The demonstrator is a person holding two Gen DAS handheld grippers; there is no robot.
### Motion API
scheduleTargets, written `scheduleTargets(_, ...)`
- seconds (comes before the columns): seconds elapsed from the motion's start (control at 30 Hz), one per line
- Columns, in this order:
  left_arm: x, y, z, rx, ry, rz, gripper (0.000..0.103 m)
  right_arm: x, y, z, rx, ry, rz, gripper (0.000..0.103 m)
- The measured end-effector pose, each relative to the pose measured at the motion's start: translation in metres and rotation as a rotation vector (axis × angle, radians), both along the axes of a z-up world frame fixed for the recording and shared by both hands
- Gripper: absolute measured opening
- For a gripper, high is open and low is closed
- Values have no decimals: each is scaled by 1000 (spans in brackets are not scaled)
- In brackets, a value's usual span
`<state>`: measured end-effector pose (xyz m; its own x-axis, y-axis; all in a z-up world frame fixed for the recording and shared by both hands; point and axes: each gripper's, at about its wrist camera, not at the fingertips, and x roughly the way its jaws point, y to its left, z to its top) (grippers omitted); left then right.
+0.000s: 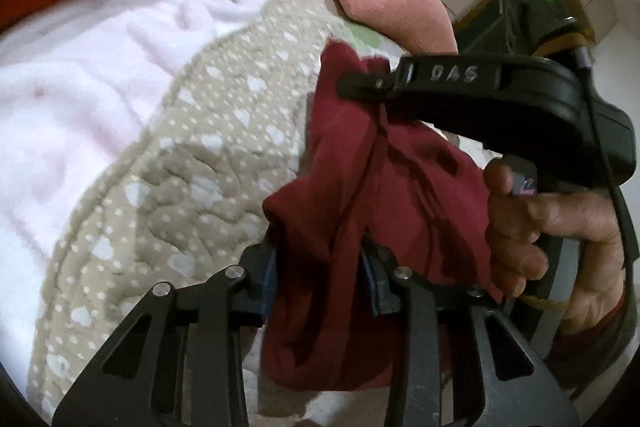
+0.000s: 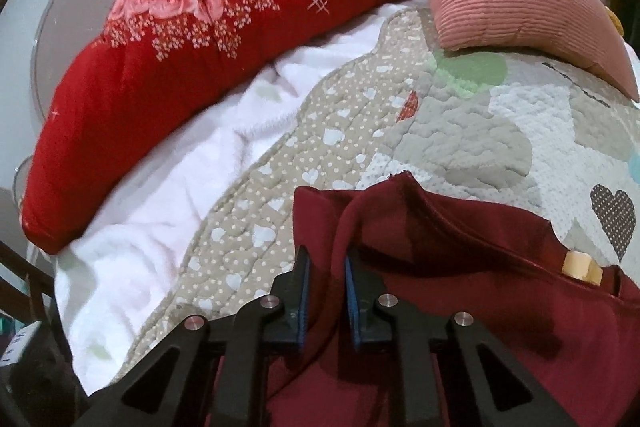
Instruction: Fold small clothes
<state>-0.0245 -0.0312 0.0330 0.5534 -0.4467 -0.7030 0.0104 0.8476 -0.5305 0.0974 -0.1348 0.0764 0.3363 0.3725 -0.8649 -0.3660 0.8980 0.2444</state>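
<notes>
**Both grippers pinching the dark red garment over the quilt**

You are holding the small dark red cloth garment (image 1: pixel 360 195) between both tools right now, and it is hanging bunched above the beige quilted bedspread with white hearts and dots (image 2: pixel 256 223). Your left gripper (image 1: pixel 318 275) is clamping a thick vertical fold of it: the blue-padded fingers are pressing in on the cloth from both sides, with the fabric spilling out above and below them. Your right gripper (image 2: pixel 326 291) is nipping a thinner ridge of the same garment, its blue pads (image 2: pixel 303 291) drawn close together with only that ridge between them.

In the left wrist view, your right-hand tool is reaching in from the right, its black finger tip biting into the top of the garment, and your right hand (image 1: pixel 560 239) is wrapping around its handle. From the right wrist view, the rest of the garment is spreading to the right across the bedspread, and a small cream-coloured tag or piece (image 2: pixel 580 267) is peeking over its edge; I cannot tell what it is.

Beyond the bedspread's scalloped edge, a fluffy white blanket (image 2: pixel 168 187) is lying, and behind that a long red bolster with a pale floral print (image 2: pixel 168 75) is curving along the back. A ribbed pink cushion (image 2: pixel 512 11) is resting on the bedspread's far right corner, next to the bolster's end.
</notes>
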Motion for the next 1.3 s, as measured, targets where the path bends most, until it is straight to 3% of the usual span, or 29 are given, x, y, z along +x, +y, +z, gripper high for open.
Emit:
scheduleTargets(0.2, -10, -9, 21, 32, -53, -17, 25, -11, -15, 21, 47, -31, -11, 14)
scheduleTargets(0.53, -18, -43, 59, 101, -121, -78, 24, -23, -48, 61, 69, -93, -42, 13)
scheduleTargets(1.3, -35, -149, 95, 173, -179, -258, 24, -67, -158, 100, 73, -170, -174, 13)
